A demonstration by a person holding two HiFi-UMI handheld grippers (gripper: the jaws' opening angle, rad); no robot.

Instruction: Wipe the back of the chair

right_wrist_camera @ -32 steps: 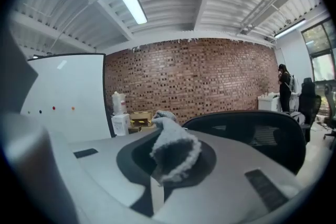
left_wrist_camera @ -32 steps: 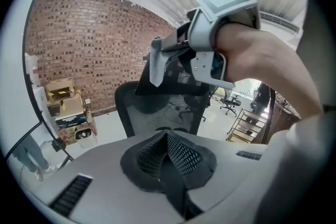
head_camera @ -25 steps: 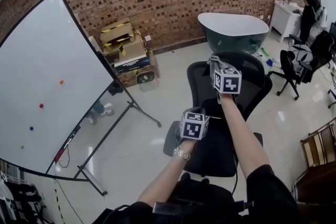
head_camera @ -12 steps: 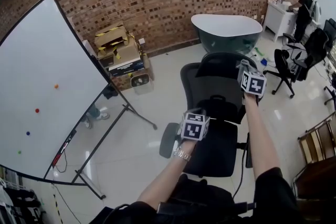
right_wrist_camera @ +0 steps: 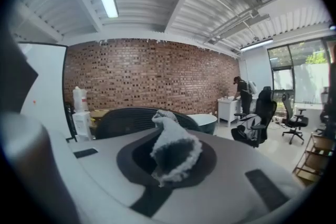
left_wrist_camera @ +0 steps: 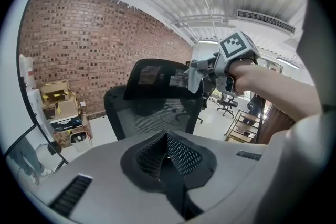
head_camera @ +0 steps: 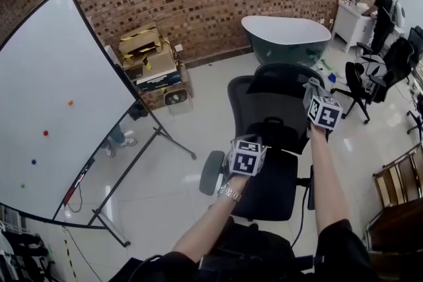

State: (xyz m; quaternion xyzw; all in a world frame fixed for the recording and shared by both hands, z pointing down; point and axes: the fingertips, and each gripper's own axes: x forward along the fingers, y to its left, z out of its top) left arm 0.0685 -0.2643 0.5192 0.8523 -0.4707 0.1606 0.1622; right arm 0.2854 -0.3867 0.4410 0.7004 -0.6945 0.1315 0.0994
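Note:
A black mesh office chair [head_camera: 271, 112] stands in front of me with its back toward me. My right gripper [head_camera: 314, 94] is shut on a grey-white cloth [head_camera: 310, 86] and holds it against the right end of the chair's headrest [head_camera: 284, 72]. In the right gripper view the cloth [right_wrist_camera: 173, 147] bunches up out of the gripper [right_wrist_camera: 170, 162], with the headrest's top [right_wrist_camera: 123, 118] beyond. My left gripper [head_camera: 251, 145] hangs shut with nothing in it, short of the chair back [left_wrist_camera: 149, 113]. The left gripper view shows the right gripper [left_wrist_camera: 212, 68] and the cloth [left_wrist_camera: 193, 77] at the headrest's corner.
A large whiteboard [head_camera: 53, 109] on a metal stand fills the left. Cardboard boxes [head_camera: 149, 53] and a dark bathtub [head_camera: 284, 36] stand by the brick wall. Other office chairs [head_camera: 360, 86], a person [head_camera: 382, 3] at a white counter and a wooden rack [head_camera: 396, 188] are at the right.
My right gripper has carried the cloth from the middle of the chair back's top to its right end. The left gripper has barely moved.

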